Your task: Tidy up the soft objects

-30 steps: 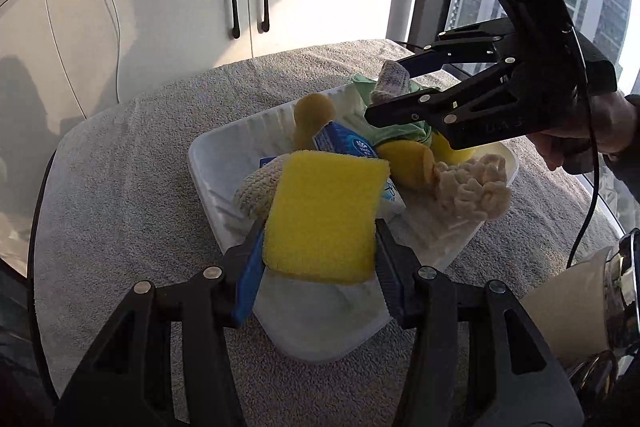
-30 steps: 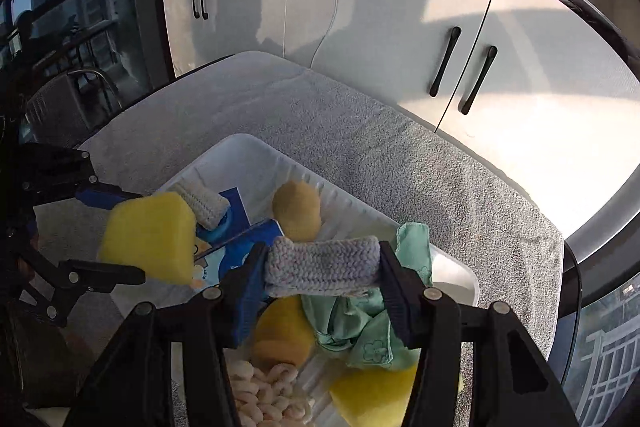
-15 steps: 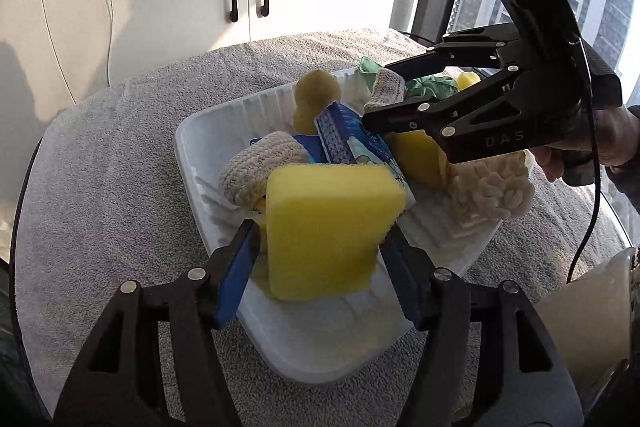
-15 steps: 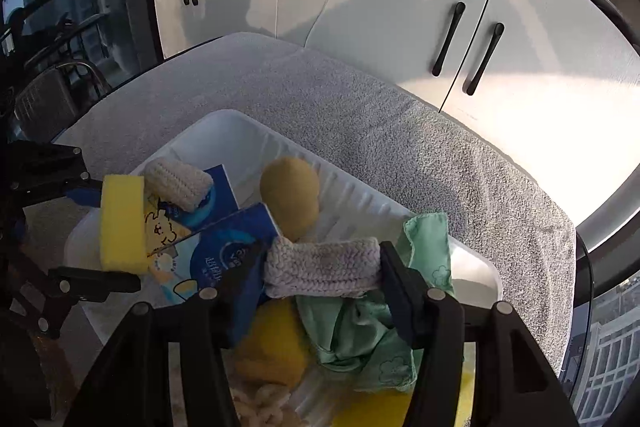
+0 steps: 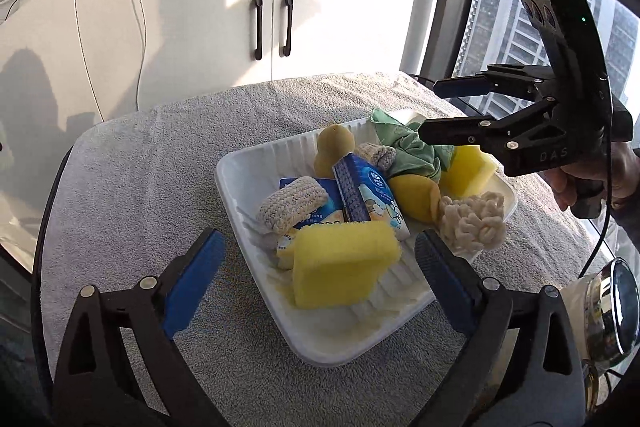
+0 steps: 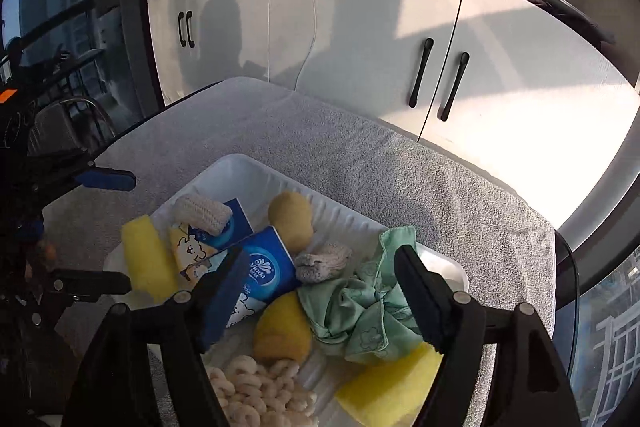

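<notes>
1. White cupboards (image 5: 276, 27) are standing behind a round table draped in a grey towel (image 5: 132, 187).
2. On it a white tray (image 5: 248, 171) is holding the soft things in a heap.
3. Both grippers have just been opening: the left gripper (image 5: 316, 259) is spread, and a yellow sponge (image 5: 340, 267) is lying free in the tray between its jaws.
4. The right gripper (image 6: 320, 291) is spread above a grey knitted roll (image 6: 324, 261) beside the green cloth (image 6: 360, 311).
5. Release looks finished; backing away seems next.

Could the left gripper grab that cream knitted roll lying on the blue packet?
Probably yes: the left gripper is open, the knitted roll lies uncovered on top, though the yellow sponge sits just in front.
</notes>
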{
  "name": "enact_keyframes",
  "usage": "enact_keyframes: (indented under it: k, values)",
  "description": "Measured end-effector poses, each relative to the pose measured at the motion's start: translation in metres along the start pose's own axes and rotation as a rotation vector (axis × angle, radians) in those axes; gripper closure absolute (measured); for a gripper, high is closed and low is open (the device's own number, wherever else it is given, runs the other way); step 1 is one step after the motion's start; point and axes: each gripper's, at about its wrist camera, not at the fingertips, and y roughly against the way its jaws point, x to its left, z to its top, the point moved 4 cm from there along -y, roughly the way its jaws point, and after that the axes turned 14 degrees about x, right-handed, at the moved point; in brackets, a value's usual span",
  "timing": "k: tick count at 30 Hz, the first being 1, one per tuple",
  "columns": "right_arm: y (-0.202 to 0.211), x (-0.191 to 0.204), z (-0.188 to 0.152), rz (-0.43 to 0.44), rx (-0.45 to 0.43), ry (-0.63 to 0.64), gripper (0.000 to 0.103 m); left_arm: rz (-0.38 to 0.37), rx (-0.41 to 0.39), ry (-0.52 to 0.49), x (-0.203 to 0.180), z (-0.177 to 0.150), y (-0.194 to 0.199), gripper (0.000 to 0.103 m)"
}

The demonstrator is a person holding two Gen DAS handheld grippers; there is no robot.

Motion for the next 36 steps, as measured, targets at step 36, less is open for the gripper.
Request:
enact_keyframes:
  k: [36]
  values:
    - [0.230, 0.167, -0.262, -0.198, -0.306, -0.476, 0.001, 0.255, -0.152, 0.305, -0.157, -0.181, 0.173, 0.000]
